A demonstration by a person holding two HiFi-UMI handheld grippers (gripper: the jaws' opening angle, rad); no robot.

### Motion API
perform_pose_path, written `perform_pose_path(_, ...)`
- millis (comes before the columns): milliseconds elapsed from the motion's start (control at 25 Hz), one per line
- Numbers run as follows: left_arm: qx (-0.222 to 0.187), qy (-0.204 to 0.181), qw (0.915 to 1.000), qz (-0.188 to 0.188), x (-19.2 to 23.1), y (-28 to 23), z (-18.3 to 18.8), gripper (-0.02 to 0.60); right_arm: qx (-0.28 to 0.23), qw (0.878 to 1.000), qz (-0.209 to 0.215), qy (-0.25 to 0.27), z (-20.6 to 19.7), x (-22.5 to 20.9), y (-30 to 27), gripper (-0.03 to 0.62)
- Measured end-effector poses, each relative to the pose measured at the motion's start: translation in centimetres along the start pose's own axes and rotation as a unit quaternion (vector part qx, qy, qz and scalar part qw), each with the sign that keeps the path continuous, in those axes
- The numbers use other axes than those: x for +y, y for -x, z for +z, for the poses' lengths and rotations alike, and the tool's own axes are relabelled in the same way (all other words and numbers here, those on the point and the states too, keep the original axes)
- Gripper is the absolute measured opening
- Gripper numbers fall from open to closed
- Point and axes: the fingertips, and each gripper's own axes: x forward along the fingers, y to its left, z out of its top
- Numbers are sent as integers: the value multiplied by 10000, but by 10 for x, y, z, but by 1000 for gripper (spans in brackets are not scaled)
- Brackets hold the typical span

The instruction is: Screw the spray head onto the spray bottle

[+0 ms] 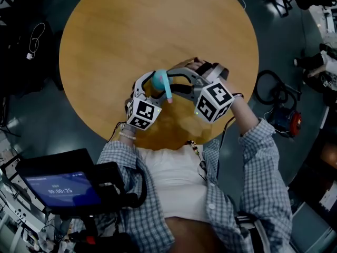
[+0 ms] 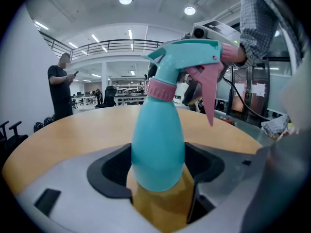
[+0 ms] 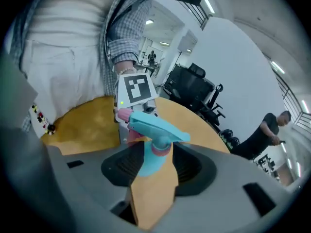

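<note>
Stands at a round wooden counter point(image 1: 158, 25), in a checked shirt point(image 1: 263, 167), with one gripper in each hand.

Holds the teal spray bottle point(image 2: 158, 144) with the left gripper point(image 2: 158, 171). Jaws closed on the lower, rounded part of the bottle, one dark pad pressing on each side. About upright in the left gripper view. In the head view, lies between the two grippers, over the part of the counter nearest to the body. Cannot tell whether the base touches the wood.

On top of the bottle, the spray head point(image 2: 187, 57): teal, with a pink collar point(image 2: 160, 89) at the neck and a pink trigger point(image 2: 210, 93) hanging down under the nozzle. Sits straight on the neck, collar against the shoulder of the bottle. Cannot tell from any view how far the collar is screwed on.

Points the right gripper point(image 3: 154, 165) at the bottle from the opposite side, slanting downward. Jaws open here: one pad on each side of the neck and collar, a thin strip of counter showing between pad and bottle, no pressing. Just behind the spray head in the right gripper view, the left gripper's marker cube point(image 3: 136, 89), and behind that the checked sleeve.

Far beyond the counter, in the left gripper view, a person point(image 2: 60, 89) in dark clothes, standing.
</note>
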Motion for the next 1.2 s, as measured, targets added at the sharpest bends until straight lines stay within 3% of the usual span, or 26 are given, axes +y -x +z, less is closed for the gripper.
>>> perform_pose_path(200,7,5,10000,-13,0,1,0,347,-134,9997,199,-6,3,-3,-6,126)
perform_pose_path(320,13,-24,10000,-35,-1,1,0,347,-390,9937,484,-937,2,-6,-4,121)
perform_pose_path(440,8,-28,10000,-48,-1,1,1,347,-615,9716,758,-2155,1,-12,-4,121)
perform_pose_path(560,17,-35,10000,-37,-1,1,0,347,-623,9557,897,-2732,2,-12,-7,121)
perform_pose_path(720,22,-12,10000,16,-1,1,1,347,-587,9375,362,-3411,1,-13,-6,120)
perform_pose_path(840,3,61,9999,114,0,0,2,347,-386,9052,-672,-4180,-3,-18,-5,120)
perform_pose_path(1000,5,83,9995,320,2,0,3,347,14,8305,-2296,-5075,-6,-19,-3,120)
perform_pose_path(1120,23,105,9992,380,1,-2,3,347,198,7795,-3032,-5477,-10,-19,-2,121)
perform_pose_path(1200,25,147,9991,388,2,-2,2,347,330,7663,-3265,-5524,-10,-19,-3,121)
